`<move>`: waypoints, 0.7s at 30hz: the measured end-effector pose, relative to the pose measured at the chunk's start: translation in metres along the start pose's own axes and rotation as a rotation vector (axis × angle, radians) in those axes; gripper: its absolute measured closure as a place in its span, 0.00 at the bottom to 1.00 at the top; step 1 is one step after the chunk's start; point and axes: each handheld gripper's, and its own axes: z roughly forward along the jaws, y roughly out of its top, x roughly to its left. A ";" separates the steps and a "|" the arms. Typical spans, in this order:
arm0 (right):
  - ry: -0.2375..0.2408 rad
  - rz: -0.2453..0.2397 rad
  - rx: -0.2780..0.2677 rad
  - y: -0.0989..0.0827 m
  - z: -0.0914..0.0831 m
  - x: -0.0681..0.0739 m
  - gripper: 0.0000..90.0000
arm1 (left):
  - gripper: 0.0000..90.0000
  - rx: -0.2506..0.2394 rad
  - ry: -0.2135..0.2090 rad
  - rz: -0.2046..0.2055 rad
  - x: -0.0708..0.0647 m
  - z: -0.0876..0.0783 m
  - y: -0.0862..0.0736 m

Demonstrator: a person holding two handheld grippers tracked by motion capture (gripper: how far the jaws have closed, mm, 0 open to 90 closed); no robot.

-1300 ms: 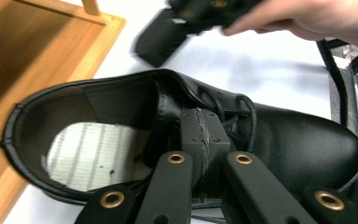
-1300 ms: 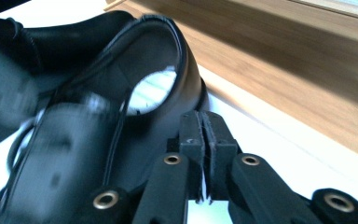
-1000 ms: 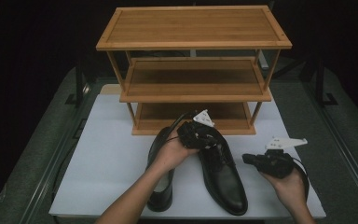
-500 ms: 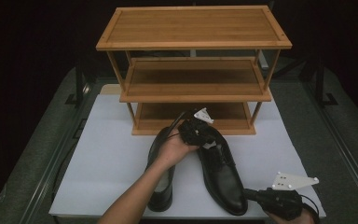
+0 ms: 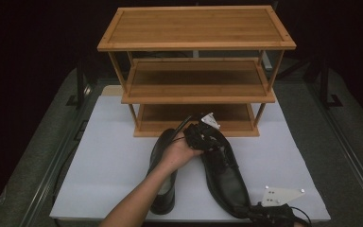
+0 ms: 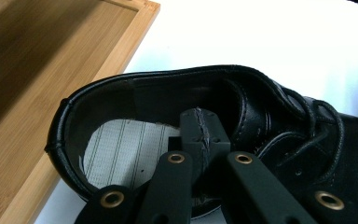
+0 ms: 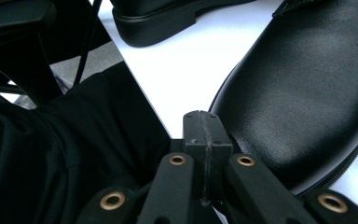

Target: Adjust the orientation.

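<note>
Two black leather shoes lie on the white board, the right shoe [image 5: 224, 175] and the left shoe [image 5: 163, 202], toes toward me. My left gripper [image 5: 207, 136] is shut, and its tips [image 6: 200, 116] reach into the right shoe's [image 6: 307, 154] heel opening above the striped insole [image 6: 121, 144]; nothing shows between the jaws. My right gripper [image 5: 246, 213] is shut at the board's near edge. Its tips [image 7: 201, 116] lie right beside that shoe's glossy toe [image 7: 303, 102].
A three-tier bamboo rack [image 5: 196, 28] stands at the back of the white board [image 5: 104, 156], its bottom shelf [image 6: 37, 70] just behind the shoe's heel. My left forearm [image 5: 142, 198] lies over the left shoe. Dark cloth [image 7: 51, 154] lies below the board's front edge.
My right gripper has moved from beside the right shoe down to the near edge of the board, ending at the shoe's toe. The left gripper has stayed at the heel opening.
</note>
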 end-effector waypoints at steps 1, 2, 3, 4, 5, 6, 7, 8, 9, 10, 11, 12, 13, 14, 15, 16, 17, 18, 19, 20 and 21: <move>0.000 0.003 0.003 0.000 0.000 -0.001 1.00 | 1.00 0.003 0.001 0.001 0.000 0.000 0.000; -0.002 0.002 0.002 -0.001 -0.001 -0.001 1.00 | 1.00 0.010 0.000 0.004 -0.001 0.000 0.000; -0.006 0.003 0.002 -0.001 -0.003 -0.002 1.00 | 1.00 0.013 -0.001 0.005 -0.001 0.000 0.000; -0.010 0.002 0.003 -0.002 -0.004 -0.003 1.00 | 1.00 0.012 -0.003 0.002 -0.001 0.000 0.000; -0.014 0.005 0.001 -0.002 -0.005 -0.004 1.00 | 1.00 0.021 -0.003 0.010 -0.002 -0.001 0.000; -0.016 0.012 -0.001 -0.003 -0.006 -0.005 1.00 | 1.00 0.024 -0.006 0.013 -0.003 -0.002 0.000; -0.022 0.015 -0.002 -0.003 -0.008 -0.006 1.00 | 1.00 0.031 -0.005 0.021 -0.004 -0.002 0.000; -0.030 0.018 -0.005 -0.003 -0.010 -0.007 1.00 | 1.00 0.031 -0.008 0.020 -0.006 -0.003 0.001; -0.038 0.016 -0.009 -0.003 -0.011 -0.009 1.00 | 1.00 0.031 -0.012 0.024 -0.007 -0.004 0.001; -0.043 0.023 -0.007 -0.003 -0.012 -0.010 1.00 | 1.00 0.024 -0.024 0.025 -0.008 -0.005 0.002; -0.046 0.031 -0.009 -0.003 -0.013 -0.012 1.00 | 1.00 0.014 -0.041 0.020 -0.010 -0.006 0.002; -0.055 0.030 -0.012 -0.003 -0.015 -0.014 1.00 | 1.00 0.024 -0.030 0.031 -0.012 -0.006 0.003; -0.061 0.032 -0.010 -0.003 -0.016 -0.016 1.00 | 1.00 0.036 -0.033 0.042 -0.014 -0.005 0.003; -0.065 0.038 -0.007 -0.003 -0.017 -0.017 1.00 | 1.00 0.038 -0.041 0.034 -0.016 -0.004 0.002; -0.074 0.037 -0.004 -0.004 -0.018 -0.018 1.00 | 1.00 0.045 -0.047 0.036 -0.017 -0.003 0.002; -0.079 0.038 0.000 -0.004 -0.019 -0.018 1.00 | 1.00 0.048 -0.051 0.041 -0.018 -0.001 0.001; -0.084 0.041 -0.001 -0.005 -0.020 -0.020 1.00 | 1.00 0.058 -0.056 0.044 -0.019 0.000 0.001; -0.089 0.043 -0.003 -0.005 -0.021 -0.021 1.00 | 1.00 0.063 -0.057 0.046 -0.021 0.001 0.001; -0.096 0.043 -0.001 -0.005 -0.022 -0.022 1.00 | 1.00 0.069 -0.063 0.053 -0.022 0.002 0.001; -0.105 0.043 0.001 -0.005 -0.023 -0.023 1.00 | 1.00 0.068 -0.066 0.054 -0.024 0.002 0.001; -0.113 0.041 0.001 -0.005 -0.024 -0.024 1.00 | 1.00 0.079 -0.065 0.063 -0.024 0.001 0.002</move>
